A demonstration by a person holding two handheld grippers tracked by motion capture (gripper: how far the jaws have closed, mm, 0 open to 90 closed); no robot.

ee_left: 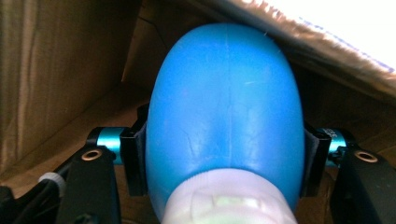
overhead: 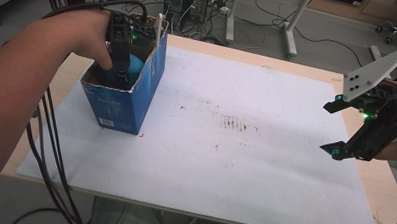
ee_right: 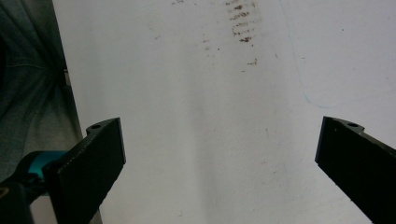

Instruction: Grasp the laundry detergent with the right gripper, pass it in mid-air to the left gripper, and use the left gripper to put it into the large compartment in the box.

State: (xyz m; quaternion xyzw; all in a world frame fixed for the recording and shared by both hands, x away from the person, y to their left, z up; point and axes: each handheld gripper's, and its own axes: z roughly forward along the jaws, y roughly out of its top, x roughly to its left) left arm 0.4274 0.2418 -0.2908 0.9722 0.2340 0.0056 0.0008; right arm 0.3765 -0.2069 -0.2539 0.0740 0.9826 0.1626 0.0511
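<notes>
A blue cardboard box (overhead: 123, 102) stands open-topped at the far left of the white sheet (overhead: 248, 160). My left gripper (overhead: 121, 69) reaches down into it, with a hand on top. Inside the box, a smooth blue rounded object (ee_left: 224, 107) with a pale translucent end sits between the left gripper's (ee_left: 224, 158) pads, which press on its two sides. The same blue object (overhead: 136, 64) shows past the jaws from above. My right gripper (overhead: 330, 128) hovers over the sheet's right edge, its jaws wide apart with nothing between them (ee_right: 219, 140).
Brown cardboard walls (ee_left: 56, 70) close in around the left gripper. Dark smudges (overhead: 234, 124) mark the sheet's middle. Cables (overhead: 48, 162) hang off the table's left side. A white strip (overhead: 158, 26) sticks up at the box's far corner. Desk legs (overhead: 289, 24) stand beyond the table.
</notes>
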